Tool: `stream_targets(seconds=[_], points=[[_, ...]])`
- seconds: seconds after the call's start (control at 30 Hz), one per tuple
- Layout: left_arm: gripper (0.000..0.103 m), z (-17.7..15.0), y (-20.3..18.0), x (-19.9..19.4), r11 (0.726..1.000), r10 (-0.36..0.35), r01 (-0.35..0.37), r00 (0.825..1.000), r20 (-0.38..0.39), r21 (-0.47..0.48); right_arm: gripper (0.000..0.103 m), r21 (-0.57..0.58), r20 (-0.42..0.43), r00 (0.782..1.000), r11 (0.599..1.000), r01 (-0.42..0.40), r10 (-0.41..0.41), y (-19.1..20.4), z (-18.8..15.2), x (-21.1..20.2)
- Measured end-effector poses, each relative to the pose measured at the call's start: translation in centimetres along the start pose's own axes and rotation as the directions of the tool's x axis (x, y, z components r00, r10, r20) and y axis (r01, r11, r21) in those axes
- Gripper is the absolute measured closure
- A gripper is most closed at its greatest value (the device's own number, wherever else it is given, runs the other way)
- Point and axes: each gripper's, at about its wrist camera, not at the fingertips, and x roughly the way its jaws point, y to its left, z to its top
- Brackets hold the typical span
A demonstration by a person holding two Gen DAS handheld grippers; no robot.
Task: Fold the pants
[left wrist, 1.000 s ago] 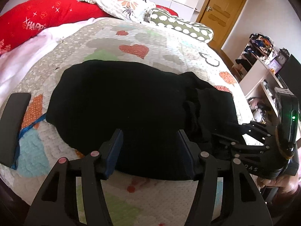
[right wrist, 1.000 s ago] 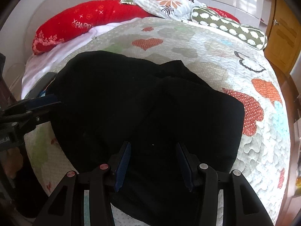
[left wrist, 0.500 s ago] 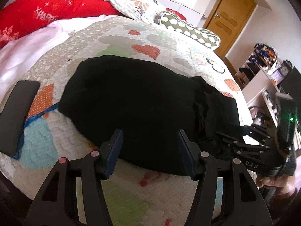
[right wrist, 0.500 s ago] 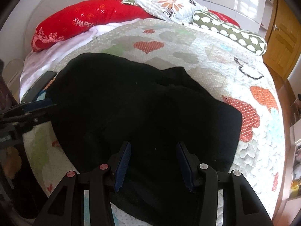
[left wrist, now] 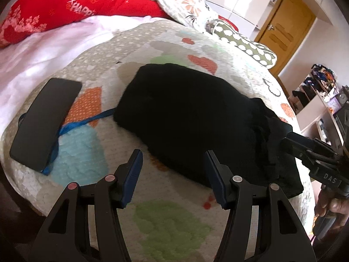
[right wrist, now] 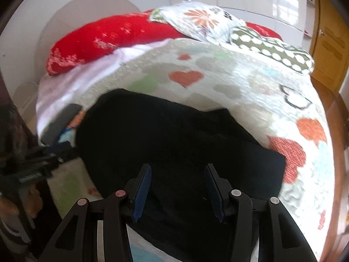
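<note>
The black pants (left wrist: 196, 118) lie folded in a thick bundle on the patterned quilt (left wrist: 170, 227); they also show in the right wrist view (right wrist: 178, 144). My left gripper (left wrist: 173, 174) is open and empty, just off the near edge of the bundle. My right gripper (right wrist: 176, 187) is open and empty, low over the pants' near right part. It also shows in the left wrist view (left wrist: 290, 139) at the bundle's right end. The left gripper shows blurred in the right wrist view (right wrist: 52, 155) at the pants' left edge.
A black phone (left wrist: 45, 122) with a blue strap (left wrist: 87, 122) lies left of the pants. Red (left wrist: 80, 11), floral (left wrist: 183, 6) and green dotted (left wrist: 246, 45) pillows are at the head. A wooden door (left wrist: 283, 32) and cluttered shelves (left wrist: 316, 91) stand to the right.
Both grippers have drawn back from the pants toward the bed's near edge. The left one now sits off the fabric over bare quilt. The pants have not moved.
</note>
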Motion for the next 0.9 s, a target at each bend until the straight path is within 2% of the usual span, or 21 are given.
stream_targets(seconds=[0.23, 0.37, 0.5, 0.6, 0.77, 0.9], points=[[0.044, -0.1, 1.6, -0.1, 0.999, -0.010, 0.010, 1.000, -0.003, -0.040, 0.055, -0.055, -0.033, 0.999, 0.998, -0.043, 0.042, 3.5, 1.3, 2.4], [0.044, -0.2, 2.7, -0.2, 0.997, -0.036, 0.036, 0.999, -0.004, -0.074, 0.054, -0.077, -0.022, 0.998, 0.995, -0.058, 0.056, 4.9, 3.0, 3.6], [0.029, -0.2, 4.4, -0.8, 0.982, -0.092, 0.096, 0.995, 0.030, -0.161, 0.050, -0.074, -0.005, 0.995, 0.993, -0.096, 0.096, 5.6, 5.6, 5.2], [0.028, 0.0, 5.2, -0.6, 0.971, -0.110, 0.116, 0.993, 0.041, -0.208, 0.047, -0.082, -0.014, 0.996, 0.992, -0.093, 0.092, 6.3, 7.6, 7.1], [0.028, 0.7, 4.4, 1.5, 0.968, -0.138, 0.133, 0.990, -0.008, -0.211, 0.043, -0.122, -0.057, 0.993, 0.986, -0.113, 0.107, 7.6, 10.1, 10.6], [0.028, 1.4, 3.9, 2.7, 0.967, -0.143, 0.138, 0.990, -0.004, -0.213, 0.042, -0.158, -0.098, 0.989, 0.979, -0.126, 0.111, 8.4, 11.6, 13.9]])
